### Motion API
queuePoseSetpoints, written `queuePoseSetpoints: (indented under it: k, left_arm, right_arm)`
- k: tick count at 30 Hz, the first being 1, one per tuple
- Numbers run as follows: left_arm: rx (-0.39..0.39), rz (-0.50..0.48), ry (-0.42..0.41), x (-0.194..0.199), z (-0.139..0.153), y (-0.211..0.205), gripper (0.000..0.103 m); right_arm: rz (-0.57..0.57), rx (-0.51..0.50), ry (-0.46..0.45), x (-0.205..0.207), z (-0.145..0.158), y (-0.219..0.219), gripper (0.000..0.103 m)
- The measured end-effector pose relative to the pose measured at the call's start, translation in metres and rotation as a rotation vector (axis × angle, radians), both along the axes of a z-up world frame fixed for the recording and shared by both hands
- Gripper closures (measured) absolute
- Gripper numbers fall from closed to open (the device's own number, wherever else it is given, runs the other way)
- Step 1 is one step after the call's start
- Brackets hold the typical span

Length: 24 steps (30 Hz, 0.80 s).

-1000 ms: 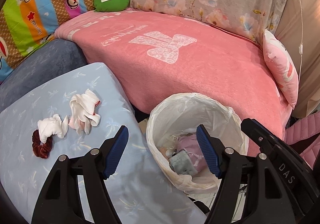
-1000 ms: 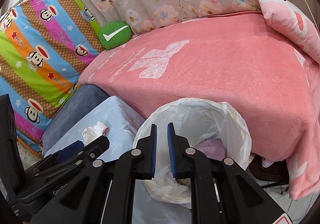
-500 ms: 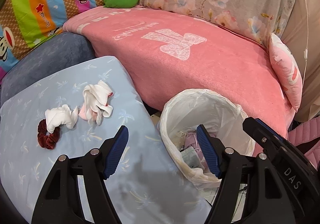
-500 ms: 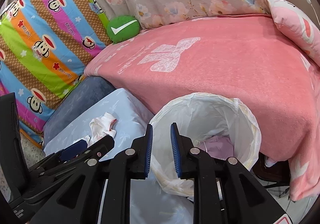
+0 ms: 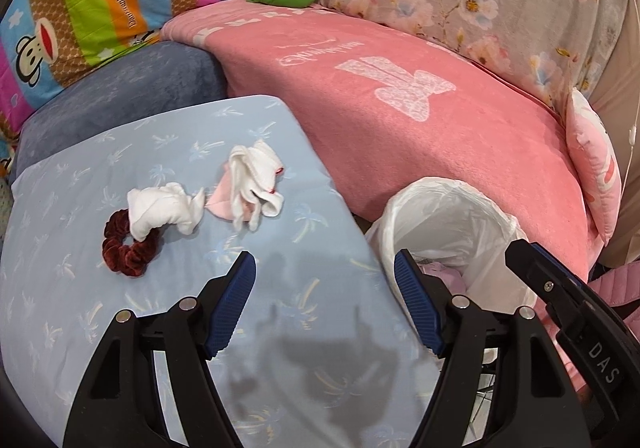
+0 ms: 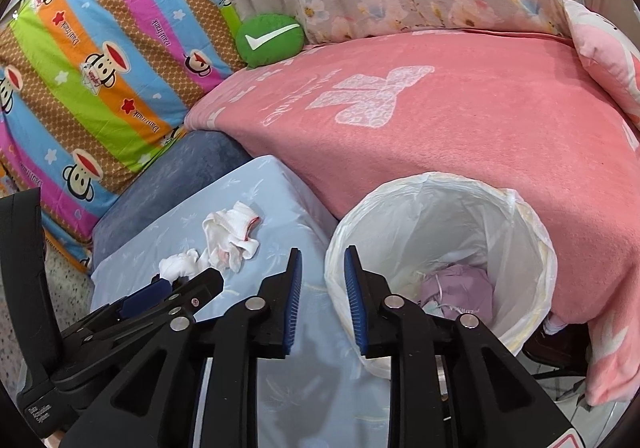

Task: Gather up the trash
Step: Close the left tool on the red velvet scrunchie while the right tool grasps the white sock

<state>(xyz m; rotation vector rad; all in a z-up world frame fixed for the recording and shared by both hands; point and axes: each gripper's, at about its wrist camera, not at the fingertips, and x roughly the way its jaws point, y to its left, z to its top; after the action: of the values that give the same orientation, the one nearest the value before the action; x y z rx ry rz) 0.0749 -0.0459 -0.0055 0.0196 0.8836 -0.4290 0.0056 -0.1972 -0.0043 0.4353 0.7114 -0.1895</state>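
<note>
Left gripper [image 5: 325, 274] jaws wide open over the blue table [image 5: 80, 308]; right gripper [image 6: 322, 268] slightly open, empty, beside the bin [image 6: 532, 248].

Crumpled white tissue wads: two — one [image 5: 162, 209] touching scrunchie, one [image 5: 256, 177] with red marks, just beside.
Dark red scrunchie [image 5: 126, 248]: one.
Lined trash bin [image 6: 516, 207]: one.
Green round cushion [image 6: 270, 39]: one.
Pink pillow [image 6: 604, 43]: one.
Pink blanket [image 6: 460, 135]: one.
Light blue pad [image 5: 80, 308]: one.
Grippers: two — left gripper [image 5: 325, 280], right gripper [image 6: 322, 276].
</note>
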Motion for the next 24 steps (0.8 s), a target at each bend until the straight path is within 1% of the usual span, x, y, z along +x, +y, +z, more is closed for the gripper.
queuePoseSetpoints:
  k: [13, 19, 24]
  left_arm:
    - [-0.016, 0.087, 0.033, 0.014, -0.011, 0.048, 0.034]
    - [-0.026, 0.158, 0.057, 0.026, -0.019, 0.08, 0.034]
    - [-0.029, 0.222, 0.083, 0.039, -0.029, 0.111, 0.034]
  right_arm:
    - [0.069, -0.027, 0.023, 0.02, -0.001, 0.038, 0.074]
    - [0.117, -0.041, 0.037, 0.034, -0.004, 0.062, 0.072]
    - [0.161, -0.049, 0.05, 0.047, -0.009, 0.086, 0.068]
